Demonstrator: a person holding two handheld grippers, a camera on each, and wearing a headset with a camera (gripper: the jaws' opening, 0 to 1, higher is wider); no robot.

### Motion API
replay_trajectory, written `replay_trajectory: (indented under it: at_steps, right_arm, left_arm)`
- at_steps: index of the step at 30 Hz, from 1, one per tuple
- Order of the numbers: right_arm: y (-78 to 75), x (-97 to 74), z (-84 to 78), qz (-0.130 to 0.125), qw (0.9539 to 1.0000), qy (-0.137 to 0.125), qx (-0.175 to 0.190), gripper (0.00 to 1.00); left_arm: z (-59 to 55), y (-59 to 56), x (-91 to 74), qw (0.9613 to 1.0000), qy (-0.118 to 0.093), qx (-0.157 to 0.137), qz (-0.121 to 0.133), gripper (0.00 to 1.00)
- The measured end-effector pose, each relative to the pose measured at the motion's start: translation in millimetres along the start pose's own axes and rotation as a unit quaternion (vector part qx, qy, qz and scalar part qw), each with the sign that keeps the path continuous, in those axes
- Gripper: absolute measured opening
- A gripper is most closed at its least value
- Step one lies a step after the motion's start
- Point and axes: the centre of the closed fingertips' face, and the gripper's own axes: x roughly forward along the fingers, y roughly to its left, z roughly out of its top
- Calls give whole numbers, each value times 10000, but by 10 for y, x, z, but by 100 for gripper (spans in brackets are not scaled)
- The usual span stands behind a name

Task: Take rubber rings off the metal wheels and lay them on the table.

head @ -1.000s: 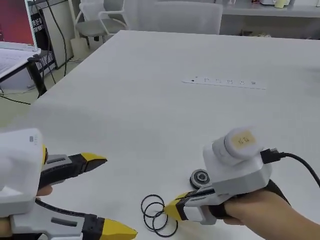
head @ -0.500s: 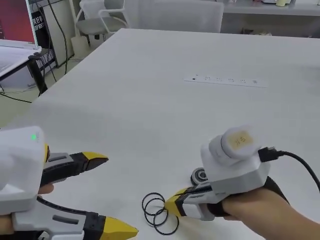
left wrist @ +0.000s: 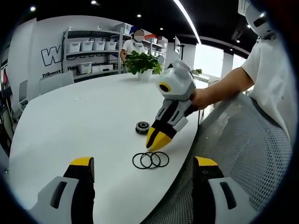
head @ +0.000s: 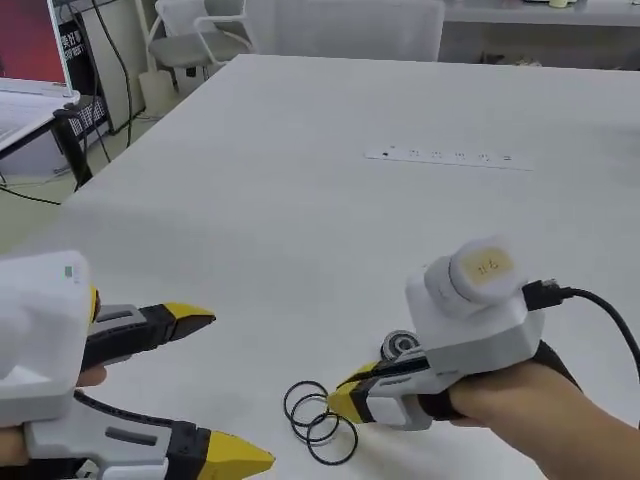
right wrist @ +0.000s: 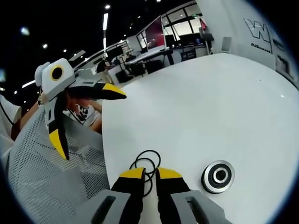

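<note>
Head view: thin black rubber rings (head: pixel 318 425) lie flat and overlapping on the smooth white table (head: pixel 300 200), w/ a round metal wheel (head: pixel 400 346) nearby. Right gripper (head: pixel 340 400), yellow-tipped, has its jaws all but closed, nothing seen in its grip, tips just over the rings. Left gripper (head: pixel 232 392) is spread wide & empty, well apart from the rings.

A white socket strip (head: pixel 447 157) lies flat in the distance, a white chair (head: pixel 198 42) stands past the far corner near a red-lit monitor (head: pixel 27 45), and a leafy potted plant (left wrist: pixel 142 63) sits before wall shelves (left wrist: pixel 88 46) (stacked with pale bins).
</note>
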Motion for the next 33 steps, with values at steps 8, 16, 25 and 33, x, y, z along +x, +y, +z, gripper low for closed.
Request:
replay_trajectory:
  at_steps: [8,16,25,33]
  right_arm:
    - [-90,-159,197,-149,9992,-359,112,7]
    - [-194,-364,432,-386,9958,-820,116,9]
    - [-361,-575,513,-593,9913,-1153,-235,18]
    - [-618,-681,387,-913,9887,-1152,-288,19]
  left_arm:
    - [-15,-28,11,10000,53,33,-70,84]
    - [-26,-83,29,9997,89,51,-215,84]
    - [23,-137,29,9994,-11,98,-338,84]
    - [109,-275,52,9968,15,429,-674,89]
